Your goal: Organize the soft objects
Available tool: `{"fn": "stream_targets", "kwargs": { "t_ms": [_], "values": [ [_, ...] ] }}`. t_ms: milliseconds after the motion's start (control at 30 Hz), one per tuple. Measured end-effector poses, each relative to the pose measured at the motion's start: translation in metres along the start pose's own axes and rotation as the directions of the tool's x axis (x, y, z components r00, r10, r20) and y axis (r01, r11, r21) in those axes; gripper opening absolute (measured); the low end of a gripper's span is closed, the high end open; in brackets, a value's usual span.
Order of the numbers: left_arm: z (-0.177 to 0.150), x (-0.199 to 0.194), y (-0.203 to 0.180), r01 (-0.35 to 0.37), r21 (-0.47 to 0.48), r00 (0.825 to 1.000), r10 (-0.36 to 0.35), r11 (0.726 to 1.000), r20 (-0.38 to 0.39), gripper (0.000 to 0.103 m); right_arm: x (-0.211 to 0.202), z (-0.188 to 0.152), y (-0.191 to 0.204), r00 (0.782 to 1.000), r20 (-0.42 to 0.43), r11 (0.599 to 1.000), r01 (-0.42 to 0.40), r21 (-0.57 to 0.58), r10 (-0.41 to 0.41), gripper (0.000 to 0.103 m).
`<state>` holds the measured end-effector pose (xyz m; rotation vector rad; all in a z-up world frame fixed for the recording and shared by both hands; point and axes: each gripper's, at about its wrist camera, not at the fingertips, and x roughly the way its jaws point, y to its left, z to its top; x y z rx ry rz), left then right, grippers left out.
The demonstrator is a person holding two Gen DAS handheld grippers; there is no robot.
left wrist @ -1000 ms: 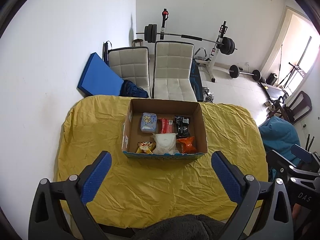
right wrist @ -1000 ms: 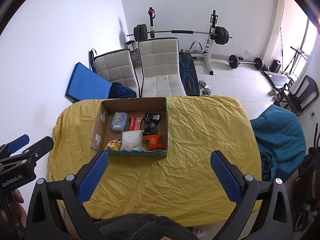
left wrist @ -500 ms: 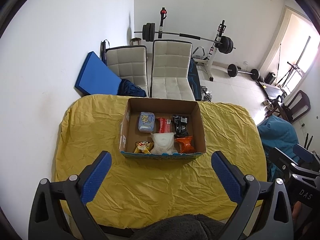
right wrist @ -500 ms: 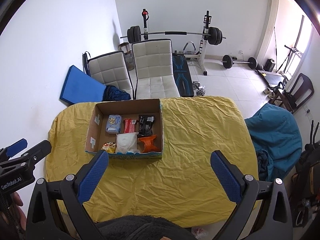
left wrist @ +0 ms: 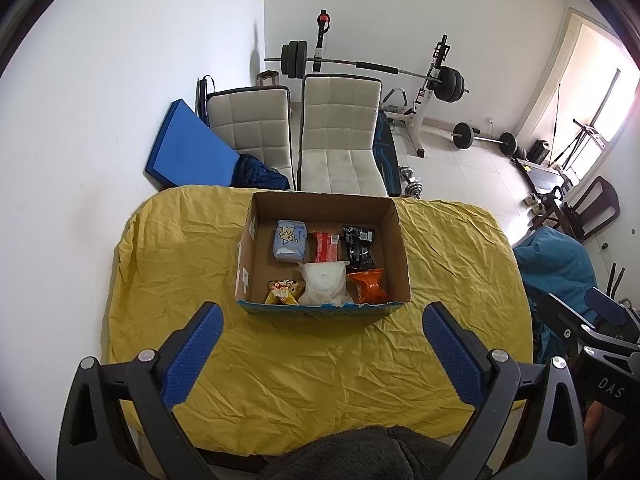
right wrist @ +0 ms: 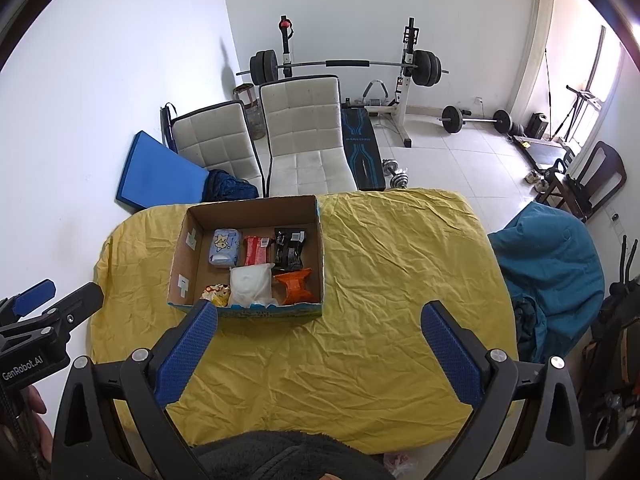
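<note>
Left wrist view is rising and pulling back — the cardboard box point(left wrist: 324, 254) is shrinking toward mid-frame, six soft packets inside. I'm holding the left gripper point(left wrist: 324, 346) and right gripper point(right wrist: 320, 344) with jaws spread, empty — sorting looks finished.

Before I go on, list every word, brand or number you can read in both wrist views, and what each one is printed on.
"GenRobot.AI": black body of the left tongs, seen from the right wrist view.
"DAS": black body of the right tongs, seen from the left wrist view; the rest is cut off.
Blue weight bench: white lettering, too blurred to read.
Snack packets in the brown cardboard box and its blue front edge: print too small to read.
</note>
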<state>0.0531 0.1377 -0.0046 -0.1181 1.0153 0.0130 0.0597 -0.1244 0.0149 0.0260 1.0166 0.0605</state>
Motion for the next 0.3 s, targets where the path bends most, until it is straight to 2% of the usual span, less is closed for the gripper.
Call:
{"fn": "stream_targets", "kwargs": {
  "t_ms": [300],
  "values": [
    [-0.0011,0.0004,0.0002,0.003,-0.004,1.000,-0.003,1.000,0.007,0.102,0.0021,-0.0012,-0.0011,1.000,0.003,1.000,0.004,0.001,-0.004,0.103]
  ]
}}
